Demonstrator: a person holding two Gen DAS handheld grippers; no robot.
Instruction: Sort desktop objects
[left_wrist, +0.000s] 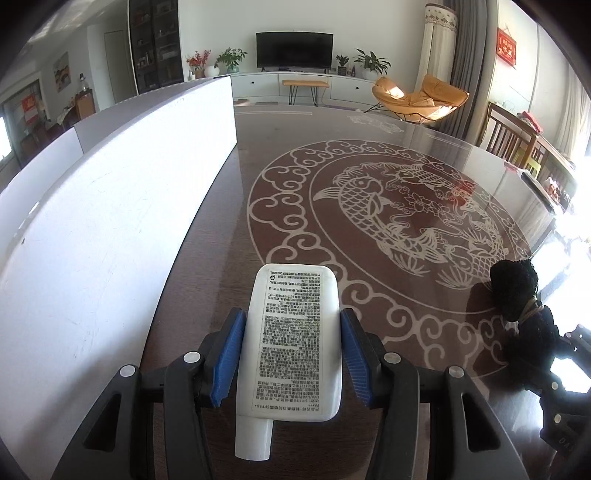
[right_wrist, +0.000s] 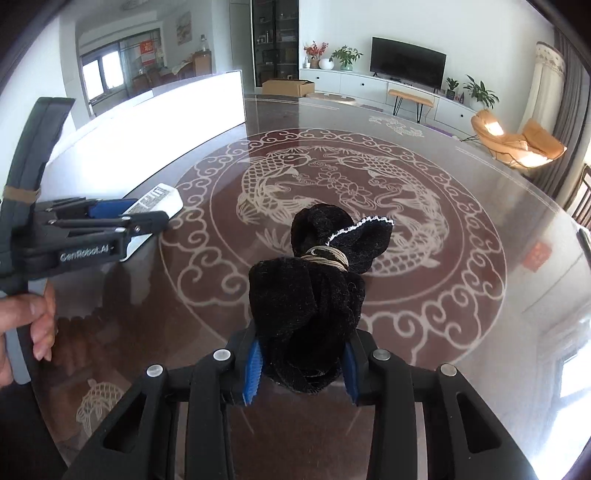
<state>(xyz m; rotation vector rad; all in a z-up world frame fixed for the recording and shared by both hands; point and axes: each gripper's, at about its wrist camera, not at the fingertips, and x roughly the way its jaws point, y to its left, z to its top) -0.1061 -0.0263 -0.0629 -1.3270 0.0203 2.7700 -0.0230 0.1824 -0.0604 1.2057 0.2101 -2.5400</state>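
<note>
The white bottle (left_wrist: 293, 341) sits clamped in my left hand-held gripper (left_wrist: 291, 354), long axis pointing straight ahead, the white bin (left_wrist: 110, 206) just left. My right hand-held gripper (right_wrist: 303, 369) grips the black cloth bundle (right_wrist: 314, 295) above the table (right_wrist: 461, 295).

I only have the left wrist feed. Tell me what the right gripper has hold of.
Observer: The right gripper is shut on a black cloth bundle, tied around the middle with a tan band.
Operator: Describe the bundle's far end.
Observer: A white stitched edge runs along its far flap.
Operator: Report how my left gripper looks from there.
Observer: The left gripper sits at the left, shut on the white tube, above the glass table, beside the white box.
</note>
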